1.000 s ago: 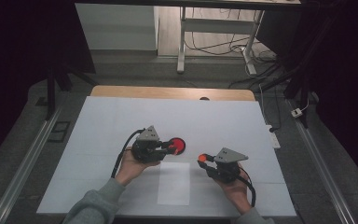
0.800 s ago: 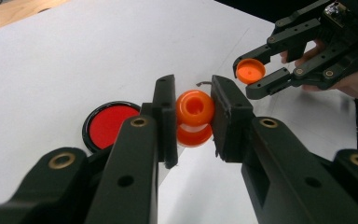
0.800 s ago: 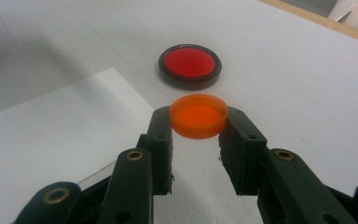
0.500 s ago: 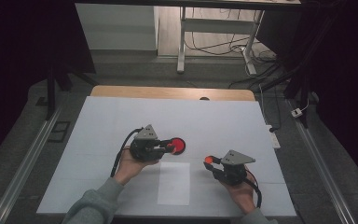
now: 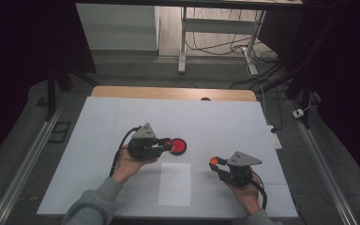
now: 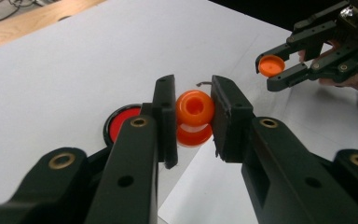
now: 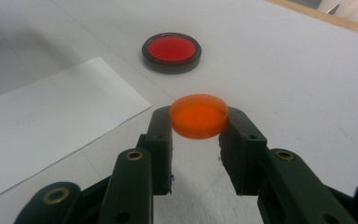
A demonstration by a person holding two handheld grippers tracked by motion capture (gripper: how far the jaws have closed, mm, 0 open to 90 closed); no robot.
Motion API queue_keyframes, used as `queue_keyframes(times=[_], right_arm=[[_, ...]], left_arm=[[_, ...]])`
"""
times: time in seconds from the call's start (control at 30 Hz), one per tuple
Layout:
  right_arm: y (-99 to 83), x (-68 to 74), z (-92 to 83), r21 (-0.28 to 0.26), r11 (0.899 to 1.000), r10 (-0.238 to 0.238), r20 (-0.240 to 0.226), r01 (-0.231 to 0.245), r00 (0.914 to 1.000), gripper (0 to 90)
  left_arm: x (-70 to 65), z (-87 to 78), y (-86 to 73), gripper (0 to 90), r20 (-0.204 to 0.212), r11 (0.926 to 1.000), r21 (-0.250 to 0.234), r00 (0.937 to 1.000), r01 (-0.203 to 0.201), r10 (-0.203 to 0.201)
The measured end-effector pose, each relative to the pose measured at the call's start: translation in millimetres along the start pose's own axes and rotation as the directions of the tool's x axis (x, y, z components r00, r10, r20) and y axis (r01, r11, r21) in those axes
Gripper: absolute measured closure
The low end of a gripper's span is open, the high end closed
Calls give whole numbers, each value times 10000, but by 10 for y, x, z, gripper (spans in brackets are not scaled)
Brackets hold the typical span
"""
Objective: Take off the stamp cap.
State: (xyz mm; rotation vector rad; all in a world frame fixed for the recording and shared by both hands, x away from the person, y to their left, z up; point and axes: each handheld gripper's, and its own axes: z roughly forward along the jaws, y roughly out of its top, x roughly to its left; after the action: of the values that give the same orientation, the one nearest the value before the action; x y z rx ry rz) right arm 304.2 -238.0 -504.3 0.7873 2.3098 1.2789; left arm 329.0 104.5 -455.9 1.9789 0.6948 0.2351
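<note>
Two grippers hover over the white table, near its middle. Left gripper clamps an orange bottle by the neck, just beside a red-topped black disc. Right gripper, toward the near right corner, pinches the orange cap beside a paper sheet.

Lighting and picture quality, as we find them. High view: the pale desk is evenly and softly lit from above, its surroundings falling to near black; we see faint shadows only. Left gripper view: we note the near black jaws soft and out of focus, the orange piece sharper, mild sheen on it. Right gripper view: soft shadow beneath the orange cap; far desk slightly blurred; no strong glare.
</note>
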Motion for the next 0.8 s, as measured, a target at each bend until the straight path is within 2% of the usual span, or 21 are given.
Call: queue_keyframes(times=[0.3, 0.5, 0.63, 0.8], right_arm=[[15, 11, 23, 61, 10000, -34, -56, 35, 10000, 652], [15, -6, 13, 27, 10000, -51, 10, 51, 10000, 652], [15, -9, 17, 18, 10000, -10, 6, 10, 10000, 652], [15, -2, 18, 128, 9999, -37, 78, 36, 10000, 652]], left_arm=[[47, -51, 60, 726, -314, 9997, -114, 9993, -228, 224], [90, -72, 83, 726, -406, 9996, -201, 9990, -187, 178], [131, -45, 105, 726, -441, 9994, -123, 9985, -323, 318], [215, 38, 164, 726, -492, 9994, -138, 9983, -307, 300]])
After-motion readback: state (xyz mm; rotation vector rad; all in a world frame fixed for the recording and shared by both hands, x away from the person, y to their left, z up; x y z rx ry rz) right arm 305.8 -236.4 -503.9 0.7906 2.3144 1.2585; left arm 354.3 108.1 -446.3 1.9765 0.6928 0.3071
